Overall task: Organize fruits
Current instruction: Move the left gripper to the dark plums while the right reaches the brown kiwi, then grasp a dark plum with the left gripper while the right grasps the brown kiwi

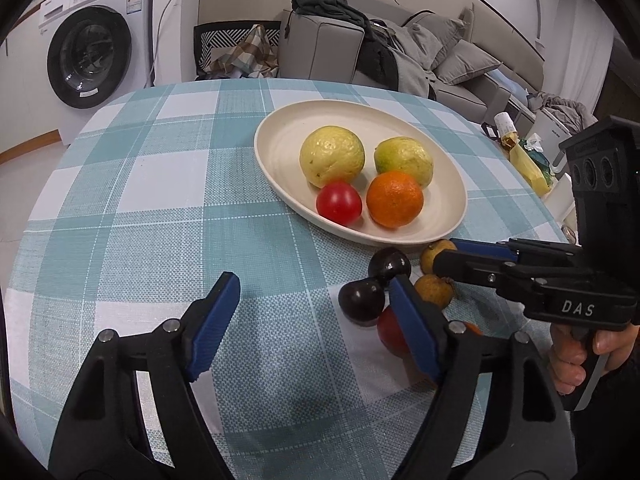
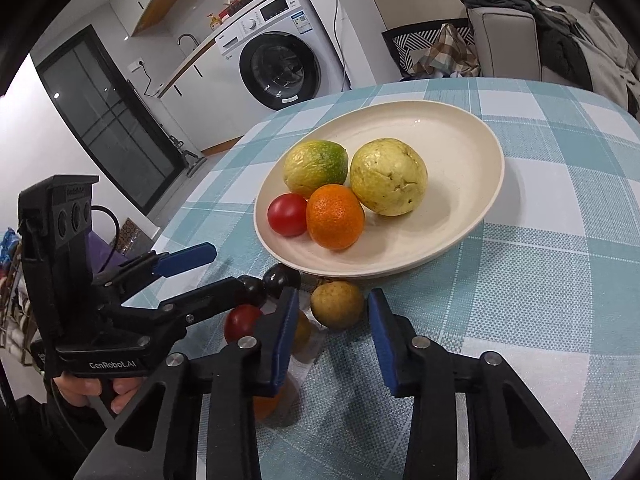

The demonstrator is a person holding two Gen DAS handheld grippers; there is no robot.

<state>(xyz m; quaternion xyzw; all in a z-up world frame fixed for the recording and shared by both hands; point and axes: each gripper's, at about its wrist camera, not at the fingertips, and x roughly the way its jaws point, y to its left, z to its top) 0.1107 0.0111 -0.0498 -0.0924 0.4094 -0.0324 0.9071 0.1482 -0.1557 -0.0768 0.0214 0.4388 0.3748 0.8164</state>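
Fruits [image 1: 395, 199] fill the plate [image 1: 280, 140]; GenRobot.AI left tool [image 1: 314, 282] spread, DAS right tool [image 2: 333, 295] spread around a brown fruit [image 2: 337, 306].

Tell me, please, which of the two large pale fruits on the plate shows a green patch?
The guava behind the tomato; the other guava is evenly yellow.

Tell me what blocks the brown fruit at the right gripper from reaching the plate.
Nothing visible: the brown fruit lies just before the rim of the plate. Inside, the orange crowds that edge.
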